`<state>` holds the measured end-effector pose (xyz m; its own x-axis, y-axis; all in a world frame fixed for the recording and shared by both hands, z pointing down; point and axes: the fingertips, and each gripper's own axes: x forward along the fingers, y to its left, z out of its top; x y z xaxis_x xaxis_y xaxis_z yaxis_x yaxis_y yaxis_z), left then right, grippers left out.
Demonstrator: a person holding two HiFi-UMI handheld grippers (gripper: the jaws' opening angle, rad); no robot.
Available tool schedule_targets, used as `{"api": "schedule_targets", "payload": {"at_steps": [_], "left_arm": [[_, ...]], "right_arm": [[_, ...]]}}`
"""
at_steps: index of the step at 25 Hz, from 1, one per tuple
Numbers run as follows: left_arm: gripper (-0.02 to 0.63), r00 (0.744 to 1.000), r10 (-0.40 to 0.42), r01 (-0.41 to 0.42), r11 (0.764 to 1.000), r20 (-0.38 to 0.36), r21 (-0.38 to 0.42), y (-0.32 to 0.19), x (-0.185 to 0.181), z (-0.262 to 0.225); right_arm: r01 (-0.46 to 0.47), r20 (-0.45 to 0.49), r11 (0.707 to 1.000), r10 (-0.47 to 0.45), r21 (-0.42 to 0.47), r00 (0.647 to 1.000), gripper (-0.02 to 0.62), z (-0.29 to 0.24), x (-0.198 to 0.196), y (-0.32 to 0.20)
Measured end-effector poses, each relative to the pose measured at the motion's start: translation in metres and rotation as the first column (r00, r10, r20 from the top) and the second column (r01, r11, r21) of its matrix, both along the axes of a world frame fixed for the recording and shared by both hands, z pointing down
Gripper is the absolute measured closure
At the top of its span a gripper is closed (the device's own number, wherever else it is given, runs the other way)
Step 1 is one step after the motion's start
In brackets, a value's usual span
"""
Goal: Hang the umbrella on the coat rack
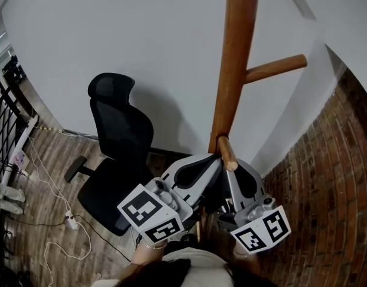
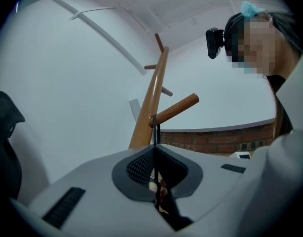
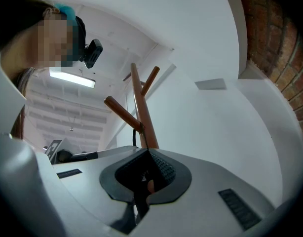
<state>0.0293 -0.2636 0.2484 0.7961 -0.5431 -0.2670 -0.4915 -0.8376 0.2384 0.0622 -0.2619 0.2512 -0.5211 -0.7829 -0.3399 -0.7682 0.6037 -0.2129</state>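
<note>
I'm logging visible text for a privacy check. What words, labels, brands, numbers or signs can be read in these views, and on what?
No text is readable in any view.
Left cube, right cube: black-and-white square patterns only, no letters or digits.
Strap looped over the peg: plain black, no label.
Office chair: no visible brand.

The tall brown wooden coat rack [image 1: 231,70] runs off the top edge. The grey left gripper [image 1: 214,160] and right gripper [image 1: 230,171] hide its base and everything below the thin black umbrella strap [image 2: 156,132].
</note>
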Motion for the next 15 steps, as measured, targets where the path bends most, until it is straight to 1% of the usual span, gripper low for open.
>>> {"api": "schedule_targets", "payload": {"at_steps": [7, 15], "left_arm": [[0.595, 1.0, 0.01, -0.01, 1.0, -0.015, 0.003, 0.0016, -0.0008, -0.0001], [0.595, 0.999, 0.025, -0.025, 1.0, -0.03, 0.001, 0.0071, -0.0004, 0.001]], "right_arm": [[0.052, 0.024, 0.998, -0.052, -0.018, 0.998, 0.558, -0.0002, -0.0007, 0.0011], [0.082, 0.04, 0.996, -0.081, -0.022, 0.996, 0.558, 0.0011, 0.0, 0.0058]]}}
